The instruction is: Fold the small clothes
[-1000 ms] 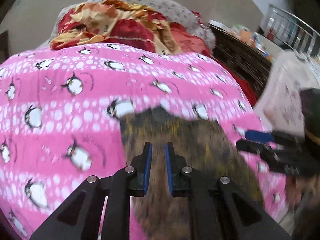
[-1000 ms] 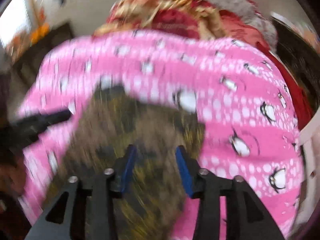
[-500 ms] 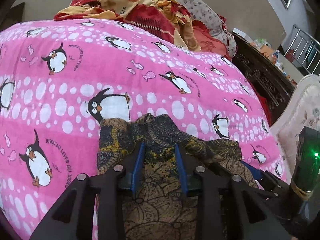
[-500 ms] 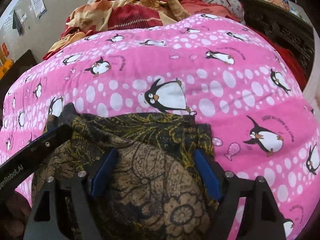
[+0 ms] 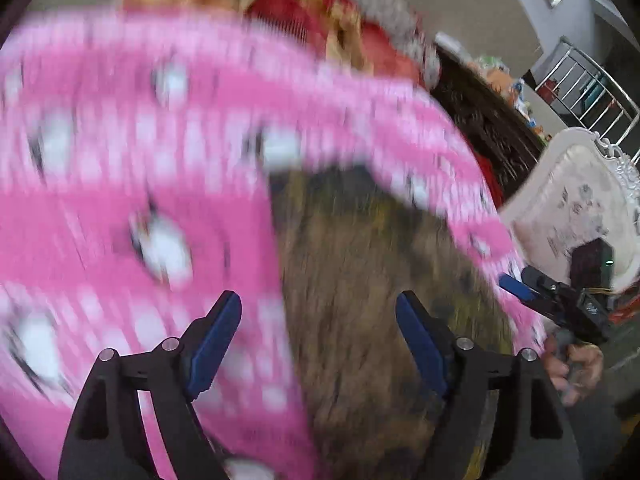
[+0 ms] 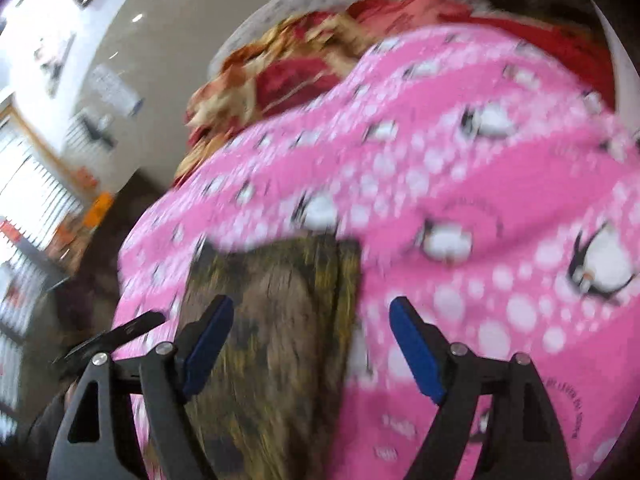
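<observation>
Brown-and-yellow patterned cloth garment (image 5: 360, 280), laid in a narrow strip on the pink penguin-print bed cover (image 5: 120, 200); left gripper (image 5: 318, 340) and right gripper (image 6: 310, 340) both spread wide, nothing grasped; further folds judged outstanding.

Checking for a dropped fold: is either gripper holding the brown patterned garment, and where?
Nothing is held: left gripper and right gripper are both open above the brown garment.

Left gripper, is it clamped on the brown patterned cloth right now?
No, the left gripper has its blue fingers spread wide apart, with the brown patterned cloth lying on the pink penguin blanket beyond them.
</observation>
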Demonstrator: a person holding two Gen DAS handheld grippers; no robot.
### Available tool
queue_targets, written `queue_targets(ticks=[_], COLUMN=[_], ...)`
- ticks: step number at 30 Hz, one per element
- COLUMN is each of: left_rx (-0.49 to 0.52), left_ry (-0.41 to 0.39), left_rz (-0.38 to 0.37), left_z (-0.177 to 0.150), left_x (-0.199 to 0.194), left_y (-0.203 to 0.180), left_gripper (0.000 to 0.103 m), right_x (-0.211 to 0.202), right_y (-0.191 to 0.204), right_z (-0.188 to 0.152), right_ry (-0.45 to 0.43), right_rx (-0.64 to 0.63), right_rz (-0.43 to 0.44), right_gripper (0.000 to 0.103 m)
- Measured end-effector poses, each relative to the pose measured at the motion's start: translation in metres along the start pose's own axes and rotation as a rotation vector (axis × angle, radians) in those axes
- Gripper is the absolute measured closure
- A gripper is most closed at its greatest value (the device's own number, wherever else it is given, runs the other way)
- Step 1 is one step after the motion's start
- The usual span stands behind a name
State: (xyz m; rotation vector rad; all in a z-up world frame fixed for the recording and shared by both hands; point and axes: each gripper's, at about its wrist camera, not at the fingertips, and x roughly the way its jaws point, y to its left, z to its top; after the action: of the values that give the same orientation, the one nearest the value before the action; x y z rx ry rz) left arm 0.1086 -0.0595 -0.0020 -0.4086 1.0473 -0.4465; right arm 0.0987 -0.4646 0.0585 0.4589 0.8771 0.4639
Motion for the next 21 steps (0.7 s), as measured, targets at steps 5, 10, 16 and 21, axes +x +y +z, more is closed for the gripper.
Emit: queue_targets(ticks=[5, 10, 16, 21], left_rx=[-0.011, -0.003, -0.008, -0.069], left_ry=[-0.015, 0.006, -0.043, -0.087], left_rz=[-0.181, -0.222, -0.212, -0.161], left_z=[-0.019, -0.009, -0.009, -0.014], left_x=[0.003, 0.016, 0.016, 0.015], left_y=[0.0, -0.009, -0.008, 0.009], left_gripper=[0.044, 0.044, 0.056, 0.098], right_x=[0.029, 0.053, 0.082, 0.083], right_y=[-0.006, -0.01, -0.002, -0.013], right_z=[-0.034, -0.016, 0.008, 0.008], right_ry=[0.147, 0.123, 0.093, 0.086], right_rx=[-0.123, -0.095, -0.147, -0.107], right_rz=[0.096, 0.21, 0.219, 0.232], right_gripper=[0.019, 0.019, 0.043, 0.062])
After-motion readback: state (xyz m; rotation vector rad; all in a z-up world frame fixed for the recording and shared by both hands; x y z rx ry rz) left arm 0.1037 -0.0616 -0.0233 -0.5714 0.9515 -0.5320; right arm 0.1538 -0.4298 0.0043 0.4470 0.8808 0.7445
